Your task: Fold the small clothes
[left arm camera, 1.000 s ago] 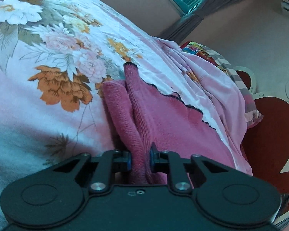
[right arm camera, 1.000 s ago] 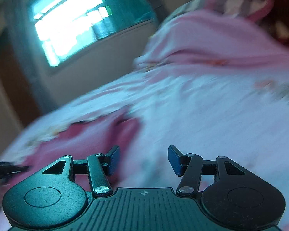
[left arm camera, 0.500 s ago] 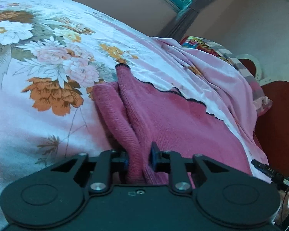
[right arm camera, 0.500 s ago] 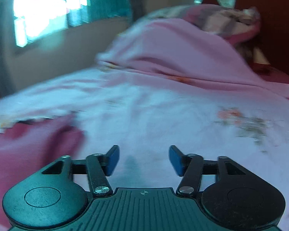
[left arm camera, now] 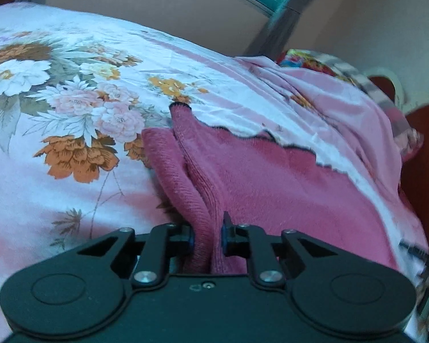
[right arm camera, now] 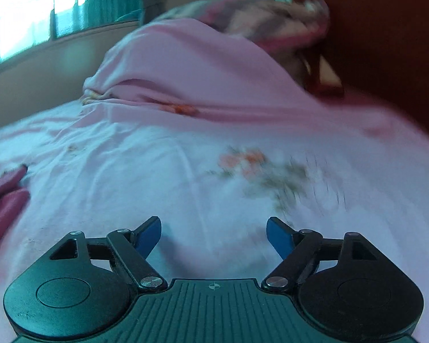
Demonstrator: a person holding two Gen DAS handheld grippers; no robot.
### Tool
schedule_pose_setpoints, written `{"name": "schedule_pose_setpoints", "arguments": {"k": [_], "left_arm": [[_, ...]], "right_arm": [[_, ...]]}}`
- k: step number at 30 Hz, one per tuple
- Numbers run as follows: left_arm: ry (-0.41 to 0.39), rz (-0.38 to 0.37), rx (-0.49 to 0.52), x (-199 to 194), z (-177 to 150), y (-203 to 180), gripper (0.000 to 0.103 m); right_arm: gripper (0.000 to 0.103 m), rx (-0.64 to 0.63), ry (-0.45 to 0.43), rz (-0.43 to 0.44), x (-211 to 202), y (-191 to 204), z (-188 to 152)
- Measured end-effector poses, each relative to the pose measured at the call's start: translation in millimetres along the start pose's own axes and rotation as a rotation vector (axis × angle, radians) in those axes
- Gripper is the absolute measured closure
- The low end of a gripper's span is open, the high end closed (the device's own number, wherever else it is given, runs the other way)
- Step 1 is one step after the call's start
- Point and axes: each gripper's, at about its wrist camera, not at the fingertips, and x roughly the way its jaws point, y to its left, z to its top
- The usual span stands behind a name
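**Left hand keeps the cloth as the right lets go**

On the floral bedspread (left arm camera: 71, 108), our left hand-held gripper (left arm camera: 207, 235) pinches a bunched fold of the magenta cloth (left arm camera: 271, 177), its jaws closing tighter on the fabric. Our right hand-held gripper (right arm camera: 213, 230) has swung away over bare sheet, its jaws opening with nothing between them; the cloth now lies at the far left edge of its view. We judge one fold is laid, and the right hand is free for the next corner.
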Motion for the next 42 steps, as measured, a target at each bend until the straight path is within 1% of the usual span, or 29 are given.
{"name": "schedule_pose_setpoints", "arguments": {"k": [2,3,5,7,9,11,14,18,21,23,24,25,26,27,28,29,30,31,32,33,34,35,36,37,38,40,41,42], "left_arm": [[-0.039,-0.026,-0.005,-13.2,10.3,-15.4,0.09],[-0.05,-0.035,-0.001,-18.2,16.7,-25.8,0.09],[-0.051,-0.013,0.047,-23.6,31.3,-55.8,0.091],[-0.047,-0.007,0.092,-24.6,44.4,-91.8,0.091],[-0.036,0.001,0.132,-20.0,52.9,-128.9,0.091],[-0.009,0.013,0.17,-8.3,54.6,-166.5,0.091],[0.03,0.039,0.228,15.4,46.2,-217.6,0.091],[0.074,0.08,0.293,54.2,16.6,-272.4,0.091],[0.12,0.142,0.347,87.8,-18.2,-296.1,0.09],[0.15,0.145,0.377,107.0,-40.0,-302.0,0.086],[0.141,0.143,0.395,112.4,-49.6,-306.1,0.078],[0.126,0.133,0.407,113.5,-55.8,-311.5,0.059],[0.125,0.107,0.406,114.3,-59.7,-315.9,0.044],[0.126,0.057,0.403,114.0,-62.4,-321.0,0.016],[0.125,0.028,0.408,113.9,-63.5,-326.3,0.012],[0.114,0.011,0.425,110.2,-64.5,-332.2,0.013],[0.111,-0.064,0.413,102.7,-62.8,-333.8,0.019],[0.104,-0.119,0.379,94.5,-59.7,-335.0,0.026],[0.085,-0.173,0.34,80.3,-54.3,-331.0,0.028],[0.055,-0.202,0.315,65.2,-49.1,-326.1,0.029],[0.012,-0.2,0.301,48.8,-45.0,-320.9,0.028],[-0.032,-0.186,0.289,30.3,-39.6,-310.8,0.026],[-0.07,-0.159,0.273,12.9,-35.4,-296.5,0.022],[-0.099,-0.125,0.262,-1.5,-34.9,-280.2,0.021],[-0.12,-0.068,0.252,-15.6,-36.8,-258.7,0.021],[-0.125,0.033,0.225,-36.6,-47.7,-214.7,0.023],[-0.12,0.071,0.207,-45.2,-56.4,-194.7,0.023],[-0.105,0.108,0.183,-53.2,-68.0,-173.5,0.024]], "right_arm": [[0.023,0.074,-0.018,0.045,-0.2,-12.7,-4.9],[0.023,0.092,-0.02,0.052,0.4,-15.4,-4.8],[0.021,0.095,-0.014,0.057,1.8,-15.5,-4.5],[0.02,0.095,-0.018,0.064,0.6,-15.6,-4.3],[0.019,0.114,-0.021,0.082,0.1,-19.3,-4.7],[0.019,0.147,-0.03,0.106,-0.5,-25.5,-5.6],[0.019,0.205,-0.046,0.143,-1.2,-35.0,-7.5],[0.019,0.252,-0.06,0.176,-3.4,-43.2,-9.3],[0.019,0.271,-0.064,0.189,-4.2,-47.2,-9.7],[0.019,0.285,-0.065,0.199,-4.6,-49.7,-9.9],[0.019,0.289,-0.065,0.201,-5.0,-50.3,-10.4],[0.019,0.292,-0.066,0.204,-5.2,-50.9,-10.4],[0.019,0.296,-0.067,0.207,-5.0,-51.8,-10.7],[0.019,0.301,-0.067,0.21,-4.7,-52.7,-10.8],[0.019,0.305,-0.067,0.213,-4.7,-53.5,-11.1],[0.019,0.31,-0.069,0.216,-4.9,-54.3,-11.5],[0.019,0.316,-0.07,0.22,-4.4,-55.7,-11.7],[0.019,0.325,-0.071,0.225,-4.6,-57.1,-12.0],[0.019,0.332,-0.072,0.229,-4.7,-58.7,-12.3],[0.019,0.337,-0.073,0.231,-5.0,-59.6,-12.7],[0.019,0.338,-0.074,0.232,-5.1,-59.7,-12.8],[0.019,0.336,-0.074,0.231,-5.6,-59.3,-12.5],[0.019,0.333,-0.074,0.229,-6.4,-58.8,-12.2],[0.019,0.327,-0.072,0.225,-6.8,-57.8,-11.6],[0.019,0.318,-0.065,0.219,-7.7,-56.1,-10.6],[0.019,0.284,-0.041,0.229,-15.1,-49.6,-6.5],[0.019,0.277,-0.041,0.255,-22.9,-47.2,-6.3],[0.019,0.286,-0.047,0.299,-36.1,-44.2,-9.4]]}}
